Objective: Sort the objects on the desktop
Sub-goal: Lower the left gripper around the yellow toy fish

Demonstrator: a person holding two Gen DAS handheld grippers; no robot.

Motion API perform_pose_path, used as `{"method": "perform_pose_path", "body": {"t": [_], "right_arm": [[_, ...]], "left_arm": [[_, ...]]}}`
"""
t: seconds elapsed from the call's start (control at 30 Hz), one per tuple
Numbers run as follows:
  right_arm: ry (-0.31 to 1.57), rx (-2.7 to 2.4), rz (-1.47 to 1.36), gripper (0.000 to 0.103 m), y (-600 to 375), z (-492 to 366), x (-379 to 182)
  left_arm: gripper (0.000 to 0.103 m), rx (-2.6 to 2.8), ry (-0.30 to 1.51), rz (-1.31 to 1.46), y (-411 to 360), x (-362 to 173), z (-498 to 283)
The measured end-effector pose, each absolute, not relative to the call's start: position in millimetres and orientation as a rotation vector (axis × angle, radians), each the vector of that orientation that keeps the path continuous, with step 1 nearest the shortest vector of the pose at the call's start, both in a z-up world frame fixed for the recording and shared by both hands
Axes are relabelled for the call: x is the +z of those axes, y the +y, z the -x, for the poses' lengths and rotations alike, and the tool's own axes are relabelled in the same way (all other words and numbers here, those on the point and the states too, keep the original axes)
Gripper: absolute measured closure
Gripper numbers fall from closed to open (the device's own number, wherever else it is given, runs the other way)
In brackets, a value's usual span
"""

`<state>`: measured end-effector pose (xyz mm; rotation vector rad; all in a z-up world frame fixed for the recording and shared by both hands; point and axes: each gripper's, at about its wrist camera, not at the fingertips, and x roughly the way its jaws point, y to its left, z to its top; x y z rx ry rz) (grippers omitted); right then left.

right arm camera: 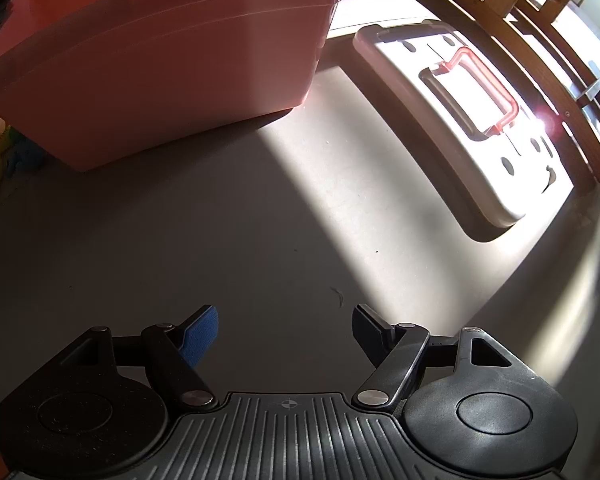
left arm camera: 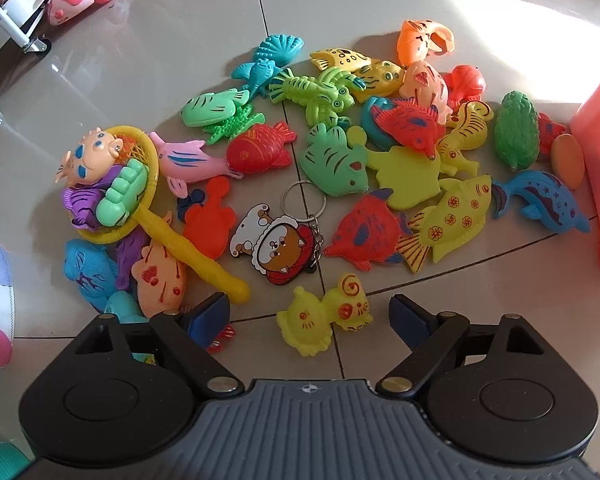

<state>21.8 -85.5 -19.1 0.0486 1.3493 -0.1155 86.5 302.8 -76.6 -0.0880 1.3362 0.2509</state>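
Left wrist: yellow toy (left arm camera: 325,314) between open left gripper (left arm camera: 310,320) fingers.

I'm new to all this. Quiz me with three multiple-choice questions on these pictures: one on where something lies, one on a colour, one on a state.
1. The keychain lies:
A. inside the net
B. on the floor among the toys
C. in the pink bin

2. The net is:
A. yellow
B. blue
C. white

3. The left gripper is:
A. shut on a fish
B. shut on the keychain
C. open, holding nothing

Answers: 1 B, it rests flat on the tiles between fish; 2 A, its hoop and handle are yellow; 3 C, its fingers stand apart above a yellow toy.
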Motion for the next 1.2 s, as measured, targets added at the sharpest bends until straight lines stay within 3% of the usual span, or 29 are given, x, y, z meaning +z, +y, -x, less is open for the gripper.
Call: {"method": "perform_pose_path", "body": {"t": [0.23, 0.53, 0.67, 1.2], "right_arm": [[1.352, -0.114, -0.054, 0.032, -86.5, -22.9, -21.3], [1.352, -0.102, -0.058, 0.032, -86.0, -23.4, -21.5], [1.358, -0.112, -0.065, 0.032, -87.6, -22.9, -22.8], [1.350, -0.116, -0.100, 0.031, -85.1, -20.9, -15.6]], "left_arm": [[0.022, 0.263, 1.327, 0.149, 307.4, -78.4, -86.7], [0.037, 0.248, 1.322, 0.196, 305.0, -76.5, -84.4], [0.051, 0.228, 1.322, 0.181, 297.9, -74.3, -84.7], [0.051, 0.207, 1.317, 0.144, 272.2, -57.1, -71.9]]}}
